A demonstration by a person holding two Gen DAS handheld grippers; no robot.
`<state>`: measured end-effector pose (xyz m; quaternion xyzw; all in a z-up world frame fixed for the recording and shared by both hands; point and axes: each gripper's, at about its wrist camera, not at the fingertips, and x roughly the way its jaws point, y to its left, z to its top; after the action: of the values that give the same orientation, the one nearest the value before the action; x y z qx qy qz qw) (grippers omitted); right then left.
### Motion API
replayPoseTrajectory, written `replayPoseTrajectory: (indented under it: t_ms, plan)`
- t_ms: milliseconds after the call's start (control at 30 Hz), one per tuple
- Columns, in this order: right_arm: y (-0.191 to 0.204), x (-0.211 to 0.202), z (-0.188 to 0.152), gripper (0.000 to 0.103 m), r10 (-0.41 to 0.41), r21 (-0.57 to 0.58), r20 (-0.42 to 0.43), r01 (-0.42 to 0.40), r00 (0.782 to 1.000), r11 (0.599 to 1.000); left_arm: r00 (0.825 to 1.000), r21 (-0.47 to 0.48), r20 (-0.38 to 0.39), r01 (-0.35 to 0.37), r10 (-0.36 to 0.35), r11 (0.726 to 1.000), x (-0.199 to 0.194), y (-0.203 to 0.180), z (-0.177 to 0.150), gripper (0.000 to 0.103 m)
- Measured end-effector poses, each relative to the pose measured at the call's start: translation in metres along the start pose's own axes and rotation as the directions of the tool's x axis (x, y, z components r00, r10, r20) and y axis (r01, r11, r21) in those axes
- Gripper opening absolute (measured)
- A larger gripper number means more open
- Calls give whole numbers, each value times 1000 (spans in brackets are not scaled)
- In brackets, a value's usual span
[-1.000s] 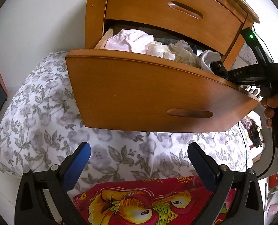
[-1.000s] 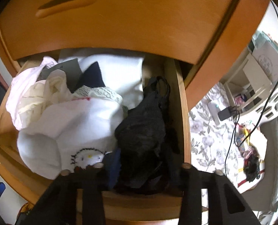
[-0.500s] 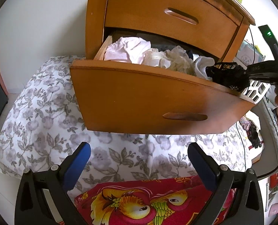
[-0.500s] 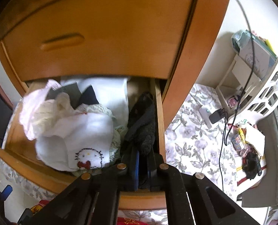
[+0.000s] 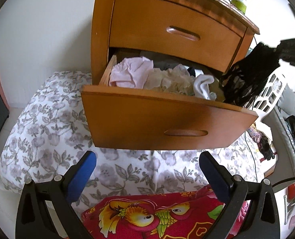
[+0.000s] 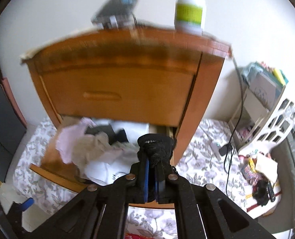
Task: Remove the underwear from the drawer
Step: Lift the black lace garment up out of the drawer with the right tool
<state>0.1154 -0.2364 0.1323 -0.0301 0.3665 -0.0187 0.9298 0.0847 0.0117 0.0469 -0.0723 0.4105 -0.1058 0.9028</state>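
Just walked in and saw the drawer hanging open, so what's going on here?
A person with a gripper in each hand is taking underwear from the open lower drawer. The right gripper has its jaws shut on a black lace piece, which hangs beside the drawer's right end. The left gripper waits open above the flowered bedding.

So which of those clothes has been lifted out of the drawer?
The black lacy underwear, pinched in the right claw. The pink, cream and white pieces lie in the open drawer.

Right gripper [image 6: 151, 177] closed on black underwear [image 5: 244, 79], lifting it from the drawer [image 5: 167, 119].
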Motion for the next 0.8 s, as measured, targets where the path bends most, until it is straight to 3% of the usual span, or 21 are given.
replayPoseTrajectory:
  t_ms: [200, 500, 633, 800]
  plan:
    - [3, -64, 16, 4, 36, -12, 116, -35, 993, 999, 1000, 4, 29, 9, -9, 1000, -12, -2, 3, 103]
    - [16, -164, 18, 4, 69, -99, 269, -44, 961, 994, 998, 15, 65, 11, -12, 1000, -28, -7, 6, 103]
    - [23, -183, 4, 4, 78, -131, 268, -44, 960, 990, 997, 19, 81, 13, -14, 1000, -34, -7, 6, 103]
    - [30, -174, -14, 4, 103, -140, 195, -76, 975, 987, 995, 13, 95, 10, -11, 1000, -40, -4, 7, 103]
